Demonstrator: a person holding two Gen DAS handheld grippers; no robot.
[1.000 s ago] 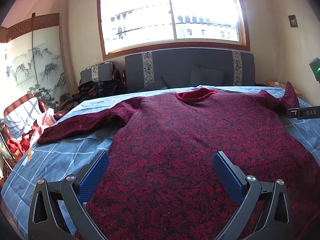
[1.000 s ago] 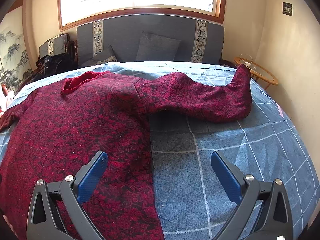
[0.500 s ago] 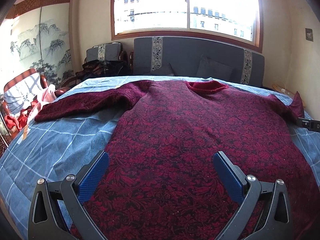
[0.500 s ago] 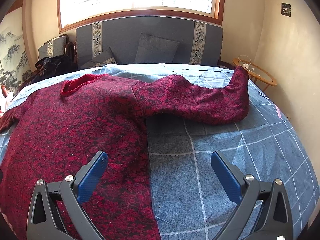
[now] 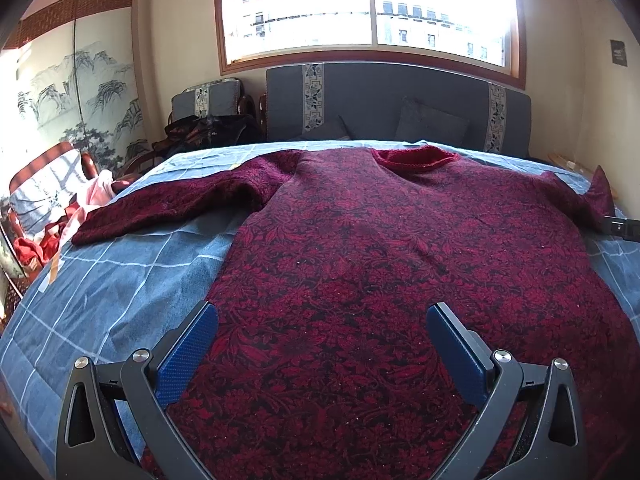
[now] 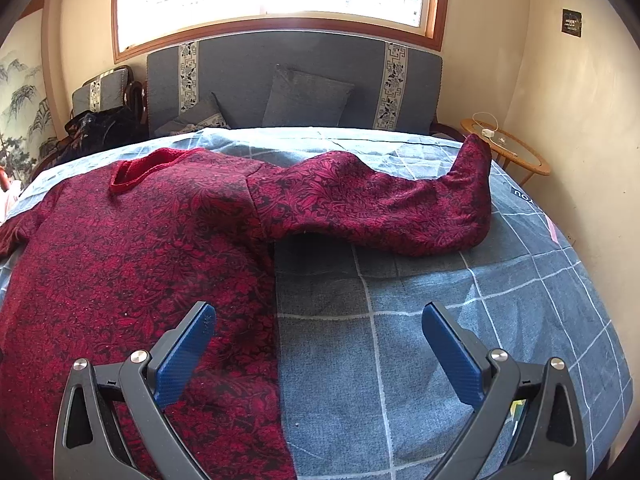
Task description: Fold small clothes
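Note:
A dark red floral sweater [image 5: 380, 248] lies flat and face up on the blue checked bed cover [image 5: 120, 280], collar toward the headboard, both sleeves spread out. My left gripper [image 5: 322, 316] hovers open above the sweater's lower body, nothing between its fingers. In the right wrist view the same sweater [image 6: 140, 248] fills the left half, and its right sleeve [image 6: 380, 208] stretches toward the bed's right edge with the cuff turned up. My right gripper [image 6: 318, 316] is open over the sweater's right side seam, straddling cloth and bare cover. A tip of the right gripper [image 5: 624, 228] shows at the far right.
A grey headboard [image 6: 296, 76] with cushions backs the bed. A round wooden side table [image 6: 508, 148] stands at the right by the wall. Loose pink and red clothes [image 5: 60, 224] lie on a chair at the left. A dark bag [image 5: 208, 132] sits behind.
The left gripper's view has swung left and slightly lower over the sweater. The right gripper has edged a little closer to the sweater. Both stay open; the sweater has not moved.

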